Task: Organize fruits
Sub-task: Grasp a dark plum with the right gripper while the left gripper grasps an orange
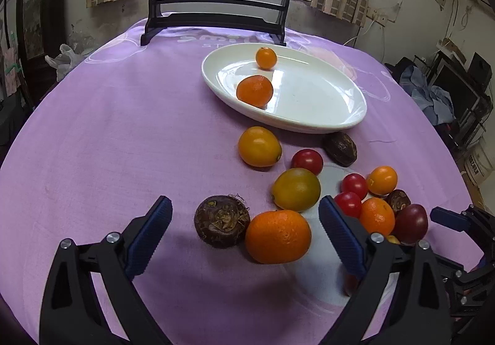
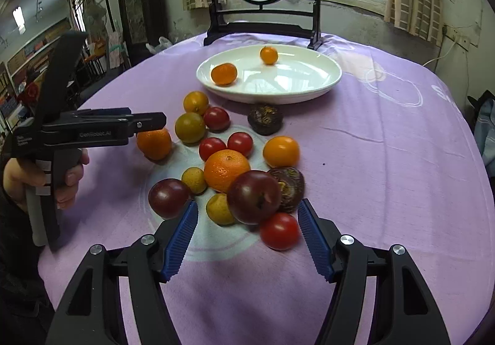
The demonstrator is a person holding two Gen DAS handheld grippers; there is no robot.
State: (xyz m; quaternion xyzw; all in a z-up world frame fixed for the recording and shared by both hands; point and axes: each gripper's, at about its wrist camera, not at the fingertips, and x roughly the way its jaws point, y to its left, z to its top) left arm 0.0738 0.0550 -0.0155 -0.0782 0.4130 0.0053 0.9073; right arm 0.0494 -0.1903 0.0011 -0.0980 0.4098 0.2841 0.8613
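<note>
Both claws gape, holding nothing: left gripper (image 1: 244, 232) low centre frame over orange (image 1: 277, 236); right gripper (image 2: 247, 241) low centre near plum (image 2: 253, 196).

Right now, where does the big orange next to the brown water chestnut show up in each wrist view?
Left wrist: the big orange sits low and centre, between the open fingers of the left gripper, touching the brown water chestnut.
Right wrist: it sits left of centre, partly hidden behind the left gripper's tip.
Shared landmark: the white plate beyond the fruit pile.
</note>
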